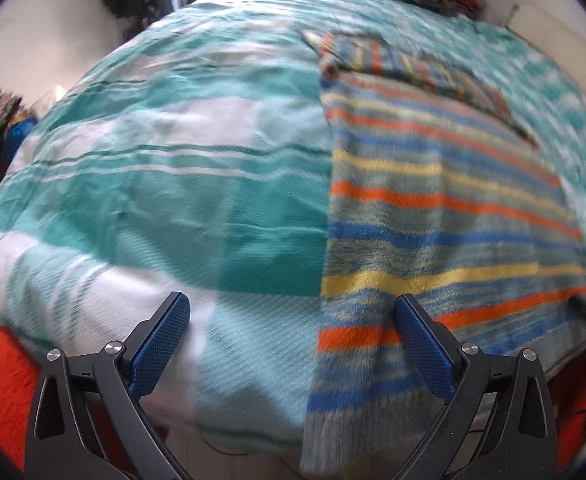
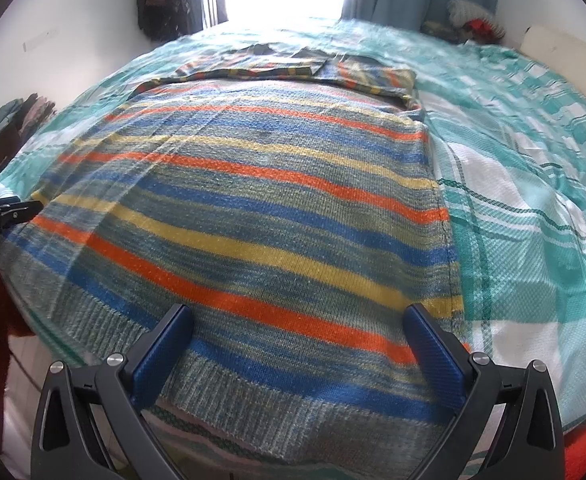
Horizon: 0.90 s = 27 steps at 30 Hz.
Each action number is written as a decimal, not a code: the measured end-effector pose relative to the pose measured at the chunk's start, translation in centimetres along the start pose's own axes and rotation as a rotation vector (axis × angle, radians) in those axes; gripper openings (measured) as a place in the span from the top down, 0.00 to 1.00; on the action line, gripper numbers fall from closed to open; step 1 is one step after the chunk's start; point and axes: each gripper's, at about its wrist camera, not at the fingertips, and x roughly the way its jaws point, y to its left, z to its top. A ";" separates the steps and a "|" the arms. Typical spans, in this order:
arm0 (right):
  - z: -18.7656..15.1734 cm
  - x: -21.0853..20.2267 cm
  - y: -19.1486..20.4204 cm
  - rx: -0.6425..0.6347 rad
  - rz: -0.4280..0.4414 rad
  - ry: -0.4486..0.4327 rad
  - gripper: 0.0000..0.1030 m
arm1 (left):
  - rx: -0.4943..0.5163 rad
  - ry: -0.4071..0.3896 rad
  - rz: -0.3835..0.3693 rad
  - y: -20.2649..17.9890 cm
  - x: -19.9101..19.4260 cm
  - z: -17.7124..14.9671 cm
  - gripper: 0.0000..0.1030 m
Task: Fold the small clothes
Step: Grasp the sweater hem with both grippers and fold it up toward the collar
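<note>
My striped knitted sweater point(image 2: 253, 208) lies flat on the bed with the green checked cover point(image 2: 533, 200). Its long way runs away from me. My right claw point(image 2: 299, 344) hangs wide apart over its hem. My left claw point(image 1: 293, 336), apart too, straddles its left edge.

striped knit wool-like sweater point(image 2: 253, 208) in orange, blue, yellow and grey-green, fuzzy matt, ribbed hem at lower frame. teal-and-white checked woven cotton bedspread point(image 2: 533, 220), matt, coarse weave, wrinkled. right gripper point(image 2: 299, 344): matt black plastic arms, blue textured pads point(image 2: 437, 360), shiny metal rivets. left gripper point(image 1: 293, 340) same finish.
</note>
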 end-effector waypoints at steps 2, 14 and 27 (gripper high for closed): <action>1.4 -3.3 -2.9 0.119 0.030 -0.083 0.10 | -0.062 -0.024 -0.068 1.4 -1.6 -0.3 0.01; -2.0 -2.3 -11.3 0.410 0.343 0.294 0.28 | 0.088 0.153 -0.214 -1.8 -0.2 -2.3 0.32; 0.8 -2.7 -9.6 0.371 0.381 0.198 0.94 | -0.004 0.108 -0.312 -0.3 -3.4 0.9 0.96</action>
